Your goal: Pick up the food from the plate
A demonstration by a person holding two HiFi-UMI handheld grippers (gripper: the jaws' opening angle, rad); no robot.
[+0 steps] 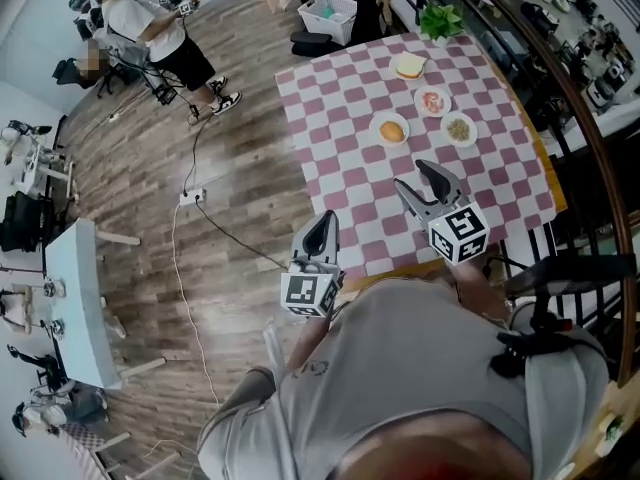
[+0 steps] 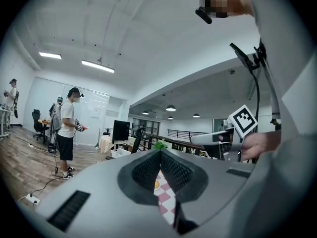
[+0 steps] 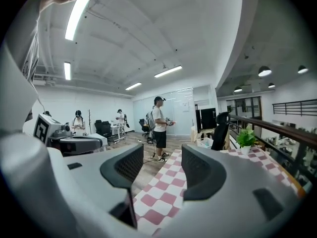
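A grey-shirted torso (image 1: 430, 368) fills the bottom of the head view, with both grippers held out level just ahead of it. The left gripper (image 1: 322, 226) hangs over wooden floor (image 1: 240, 148), just off the near left edge of the table (image 1: 340, 118). Its jaws are closed tip to tip with nothing between them. The right gripper (image 1: 412, 175) is over the near part of the pink-and-white checked cloth. Its jaws stand well apart and empty, with only cloth showing through the gap.

The food sits further along the table. A bun on a white plate (image 1: 391, 130) is closest to the right gripper, though well apart from it. Two more plates of food (image 1: 445, 115) lie to its right, and a sandwich (image 1: 410, 65) lies beyond them. A potted plant (image 1: 440, 20) stands at the far edge.

A dark railing (image 1: 590, 158) runs close along the table's right side. The left side opens onto broad floor, crossed by a cable and power strip (image 1: 190, 196). Another person (image 1: 160, 33) stands far across it. A white bin (image 1: 330, 16) sits off the far left corner.
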